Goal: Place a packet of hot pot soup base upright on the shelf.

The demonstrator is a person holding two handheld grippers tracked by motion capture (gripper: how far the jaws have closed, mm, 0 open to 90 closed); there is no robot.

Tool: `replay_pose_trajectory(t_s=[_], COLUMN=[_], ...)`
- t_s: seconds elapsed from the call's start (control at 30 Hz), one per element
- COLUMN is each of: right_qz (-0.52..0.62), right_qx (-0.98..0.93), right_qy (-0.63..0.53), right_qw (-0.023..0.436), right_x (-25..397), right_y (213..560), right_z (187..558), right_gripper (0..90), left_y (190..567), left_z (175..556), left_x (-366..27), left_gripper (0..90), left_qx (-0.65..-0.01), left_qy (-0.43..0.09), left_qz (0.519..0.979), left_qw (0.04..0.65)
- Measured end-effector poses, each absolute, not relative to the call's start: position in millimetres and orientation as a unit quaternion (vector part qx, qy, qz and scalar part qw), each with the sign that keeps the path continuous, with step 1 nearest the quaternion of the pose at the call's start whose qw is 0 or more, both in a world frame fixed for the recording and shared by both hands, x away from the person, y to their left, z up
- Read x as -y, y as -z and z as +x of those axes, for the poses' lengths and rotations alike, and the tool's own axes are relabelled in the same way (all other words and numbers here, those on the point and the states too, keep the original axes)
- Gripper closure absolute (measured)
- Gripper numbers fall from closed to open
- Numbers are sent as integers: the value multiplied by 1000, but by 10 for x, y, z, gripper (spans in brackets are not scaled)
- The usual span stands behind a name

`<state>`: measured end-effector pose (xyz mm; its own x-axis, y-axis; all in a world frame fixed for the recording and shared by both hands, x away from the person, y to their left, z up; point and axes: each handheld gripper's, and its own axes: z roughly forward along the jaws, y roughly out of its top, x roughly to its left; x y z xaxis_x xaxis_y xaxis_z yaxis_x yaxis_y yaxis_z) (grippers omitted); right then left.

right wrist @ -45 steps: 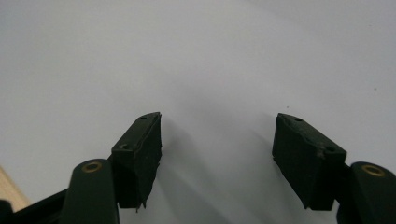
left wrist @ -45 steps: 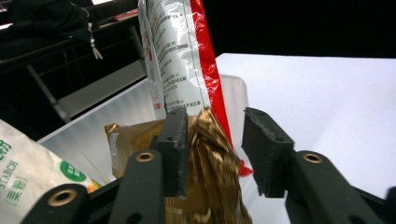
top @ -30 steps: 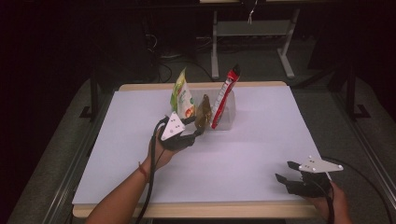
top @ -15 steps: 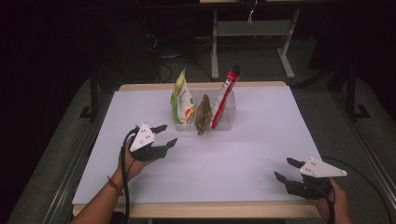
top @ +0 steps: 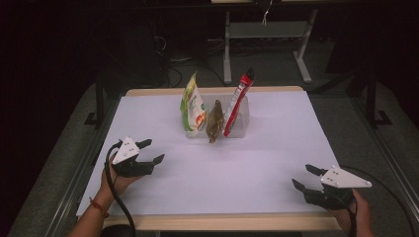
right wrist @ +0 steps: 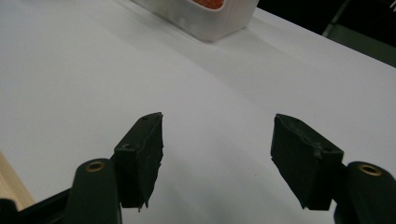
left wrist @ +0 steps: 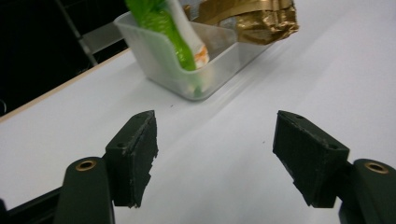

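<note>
Three snack packs stand in a clear tub (top: 242, 129) at the far middle of the desk (top: 276, 163): a green pack (top: 191, 104), a gold pack (top: 215, 121) and a red pack (top: 236, 103). They lean on the tub walls, so they stay up and are easy to grab from the top. The left tongs (top: 150, 151) sit near the tub, wide open, holding nothing. The right tongs (top: 302, 177) rest well apart at the near edge, wide open and holding nothing too.
</note>
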<state>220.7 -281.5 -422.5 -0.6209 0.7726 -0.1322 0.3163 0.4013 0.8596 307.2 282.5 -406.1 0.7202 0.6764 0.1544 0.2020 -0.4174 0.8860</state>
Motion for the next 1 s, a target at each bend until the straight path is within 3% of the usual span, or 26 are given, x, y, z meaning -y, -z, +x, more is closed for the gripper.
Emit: replay_pose_trajectory(t_s=[1.0], right_qz=[340], right_qx=[-797], right_qy=[-428], right_qw=[256], right_x=[2774], right_y=[4336], right_z=[2326], right_gripper=[309], left_y=[4371], left_z=[2740], left_x=[-3261], left_gripper=[243], left_qx=[-314], left_qy=[-245], left_qz=[773], left_qw=[494])
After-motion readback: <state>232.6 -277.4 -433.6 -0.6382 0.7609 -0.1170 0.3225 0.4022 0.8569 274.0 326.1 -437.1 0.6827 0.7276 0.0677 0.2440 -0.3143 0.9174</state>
